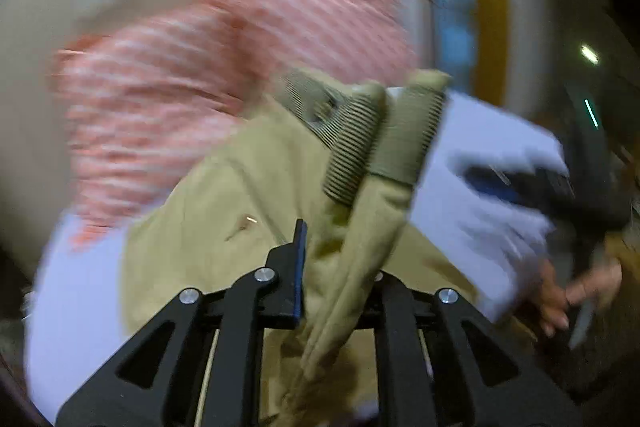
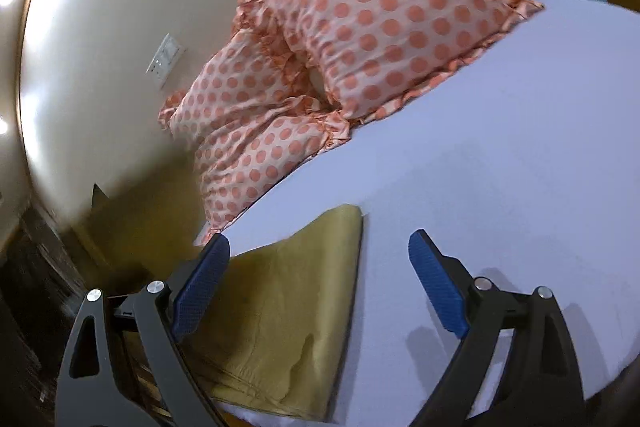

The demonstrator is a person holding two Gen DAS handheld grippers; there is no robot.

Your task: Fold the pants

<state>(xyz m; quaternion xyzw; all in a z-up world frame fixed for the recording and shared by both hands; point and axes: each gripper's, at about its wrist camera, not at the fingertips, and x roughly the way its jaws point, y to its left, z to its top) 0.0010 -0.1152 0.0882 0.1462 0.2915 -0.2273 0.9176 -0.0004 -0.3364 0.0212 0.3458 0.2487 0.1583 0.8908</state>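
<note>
Olive-khaki pants (image 1: 224,227) with a ribbed elastic waistband (image 1: 360,143) fill the blurred left wrist view. My left gripper (image 1: 336,267) is shut on a bunched fold of the pants near the waistband; its right finger is hidden by cloth. In the right wrist view a flat part of the pants (image 2: 288,307) lies on the white bed sheet (image 2: 500,147) near the bed's edge. My right gripper (image 2: 320,287) is open and empty, low over the pants, its left finger (image 2: 200,291) above the cloth and its right finger (image 2: 436,291) above bare sheet.
Two pink polka-dot pillows (image 2: 360,27) lie at the head of the bed against a cream wall (image 2: 120,7). They show blurred in the left wrist view (image 1: 220,87). A hand on the right gripper's handle (image 1: 560,299) shows there too. The bed's edge drops to a dark floor (image 2: 40,267) on the left.
</note>
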